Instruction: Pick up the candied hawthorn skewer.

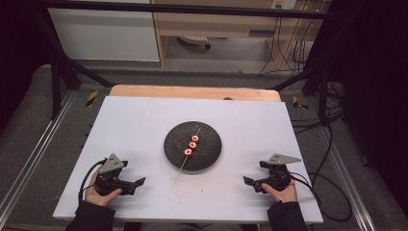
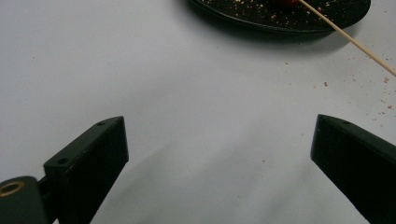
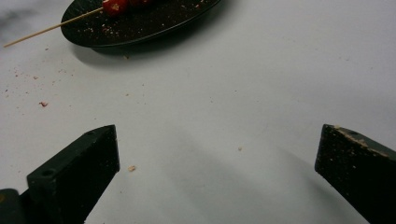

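Observation:
A round black plate lies at the middle of the white board. On it rests a thin wooden skewer threaded with three red pieces; its bare end sticks out over the plate's near rim. My left gripper rests on the board at the near left, jaws wide open and empty, the plate and skewer ahead of it. My right gripper rests at the near right, open and empty, facing the plate and skewer.
Reddish crumbs are scattered on the white board in front of the plate. The board lies on a wooden table inside a black frame. Cables trail off at the right.

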{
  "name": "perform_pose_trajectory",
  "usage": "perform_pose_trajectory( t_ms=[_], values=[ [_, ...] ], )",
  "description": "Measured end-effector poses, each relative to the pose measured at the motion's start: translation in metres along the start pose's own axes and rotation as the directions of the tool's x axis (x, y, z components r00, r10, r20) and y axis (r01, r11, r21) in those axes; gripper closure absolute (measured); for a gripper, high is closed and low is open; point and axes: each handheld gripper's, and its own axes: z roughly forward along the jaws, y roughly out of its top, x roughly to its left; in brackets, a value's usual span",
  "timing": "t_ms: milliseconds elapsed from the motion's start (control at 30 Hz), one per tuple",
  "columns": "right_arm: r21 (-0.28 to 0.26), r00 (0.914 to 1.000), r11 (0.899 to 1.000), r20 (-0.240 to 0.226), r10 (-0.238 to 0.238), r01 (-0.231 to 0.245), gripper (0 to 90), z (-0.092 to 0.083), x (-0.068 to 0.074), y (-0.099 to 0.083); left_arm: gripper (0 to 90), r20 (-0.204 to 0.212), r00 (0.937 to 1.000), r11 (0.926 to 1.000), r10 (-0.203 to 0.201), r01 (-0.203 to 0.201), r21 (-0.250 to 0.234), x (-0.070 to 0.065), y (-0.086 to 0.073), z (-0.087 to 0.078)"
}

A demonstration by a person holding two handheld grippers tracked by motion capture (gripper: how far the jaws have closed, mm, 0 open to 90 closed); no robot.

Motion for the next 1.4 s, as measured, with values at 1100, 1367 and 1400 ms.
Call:
perform_pose_trajectory(
  t_ms=[1100, 1367, 1400],
  values=[
    [-0.007, 1.0, 1.0, 0.001, -0.005, 0.005, 0.6, -0.002, 0.0, 0.001, 2.7, 0.007, 0.9998, 0.9998, 0.02, -0.02, 0.002, -0.019, 0.018, 0.006],
    [-0.006, 1.0, 1.0, 0.002, -0.008, 0.008, 0.6, -0.002, 0.0, 0.001, 3.8, 0.003, 0.9999, 0.9999, 0.013, -0.013, -0.003, -0.027, 0.032, 0.009],
    [-0.006, 1.0, 1.0, 0.004, -0.008, 0.008, 0.6, -0.002, 0.0, 0.001, 3.9, 0.003, 0.9999, 0.9999, 0.013, -0.013, -0.002, -0.028, 0.034, 0.009]
  ],
)
